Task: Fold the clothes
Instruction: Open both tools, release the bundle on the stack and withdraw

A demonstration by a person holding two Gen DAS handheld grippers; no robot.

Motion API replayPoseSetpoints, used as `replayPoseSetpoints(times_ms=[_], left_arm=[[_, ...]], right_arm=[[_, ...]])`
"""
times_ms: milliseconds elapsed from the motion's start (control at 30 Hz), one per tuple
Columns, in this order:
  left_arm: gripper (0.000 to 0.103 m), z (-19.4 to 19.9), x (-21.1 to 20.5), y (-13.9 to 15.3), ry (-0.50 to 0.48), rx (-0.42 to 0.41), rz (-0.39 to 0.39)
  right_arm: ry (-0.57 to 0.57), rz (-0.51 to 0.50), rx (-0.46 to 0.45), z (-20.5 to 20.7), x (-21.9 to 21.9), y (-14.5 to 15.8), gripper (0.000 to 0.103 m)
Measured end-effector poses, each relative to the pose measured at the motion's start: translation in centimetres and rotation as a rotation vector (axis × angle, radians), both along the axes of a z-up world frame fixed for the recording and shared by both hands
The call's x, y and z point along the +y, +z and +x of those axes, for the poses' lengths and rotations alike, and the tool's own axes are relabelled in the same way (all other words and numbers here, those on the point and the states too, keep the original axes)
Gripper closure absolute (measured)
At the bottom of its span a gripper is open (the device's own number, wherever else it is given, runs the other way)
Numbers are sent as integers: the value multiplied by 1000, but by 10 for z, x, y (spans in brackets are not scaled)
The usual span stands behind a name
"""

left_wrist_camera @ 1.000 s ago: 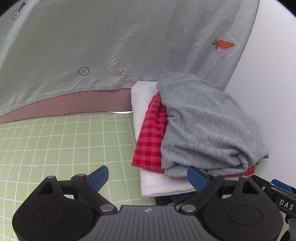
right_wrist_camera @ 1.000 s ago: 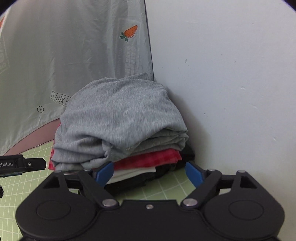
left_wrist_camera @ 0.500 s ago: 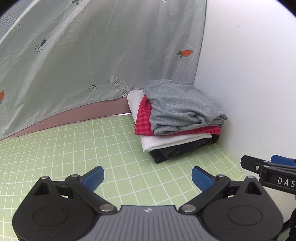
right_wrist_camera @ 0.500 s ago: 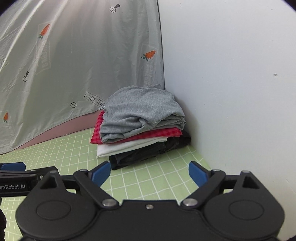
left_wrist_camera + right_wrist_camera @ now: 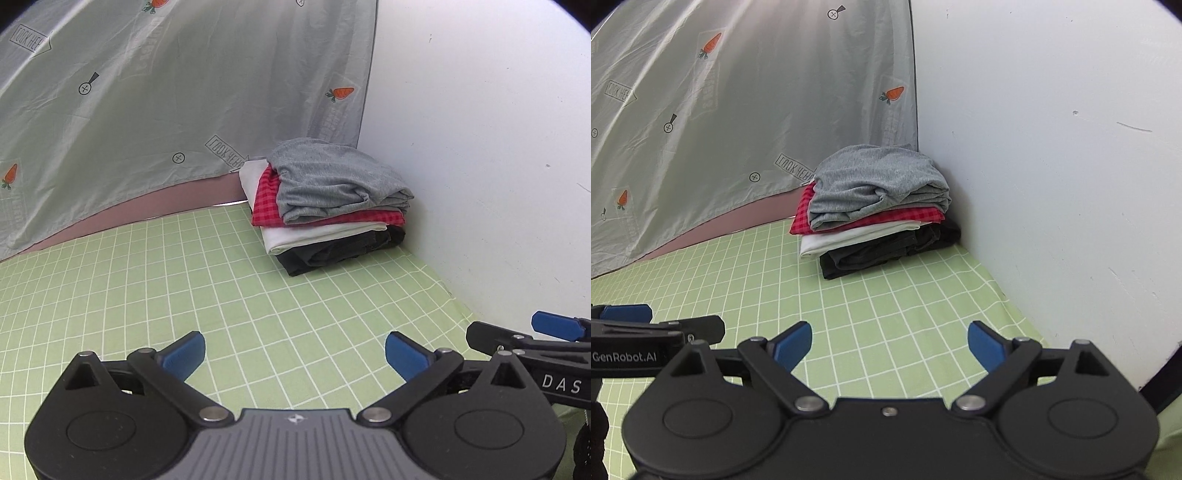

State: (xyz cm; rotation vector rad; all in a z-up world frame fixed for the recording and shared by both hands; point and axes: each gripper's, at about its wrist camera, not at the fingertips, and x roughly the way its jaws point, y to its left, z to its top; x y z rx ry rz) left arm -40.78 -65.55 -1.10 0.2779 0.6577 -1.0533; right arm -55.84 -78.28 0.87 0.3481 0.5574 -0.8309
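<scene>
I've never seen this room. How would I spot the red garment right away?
Find the far corner where the white wall meets the hanging grey carrot-print sheet; a stack of folded clothes sits there on the green grid mat. The red checked garment is second from the top, under the grey one and above the white one. It is the stack's only patterned piece.

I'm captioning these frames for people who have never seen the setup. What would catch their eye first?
Probably the stack of folded clothes in the far corner of the green checked sheet, where curtain meets wall: a grey garment on top, then red checked, white and black. Next, the pale curtain printed with carrots. In the foreground, the left gripper and right gripper hold nothing, jaws apart.
</scene>
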Motion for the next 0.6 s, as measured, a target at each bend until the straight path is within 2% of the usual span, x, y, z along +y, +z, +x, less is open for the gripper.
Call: replayPoseSetpoints(times_ms=[600], left_arm=[[0,-16,6,9,17,-39,-15]], right_arm=[[-3,3,-25,-18,2,1,11]])
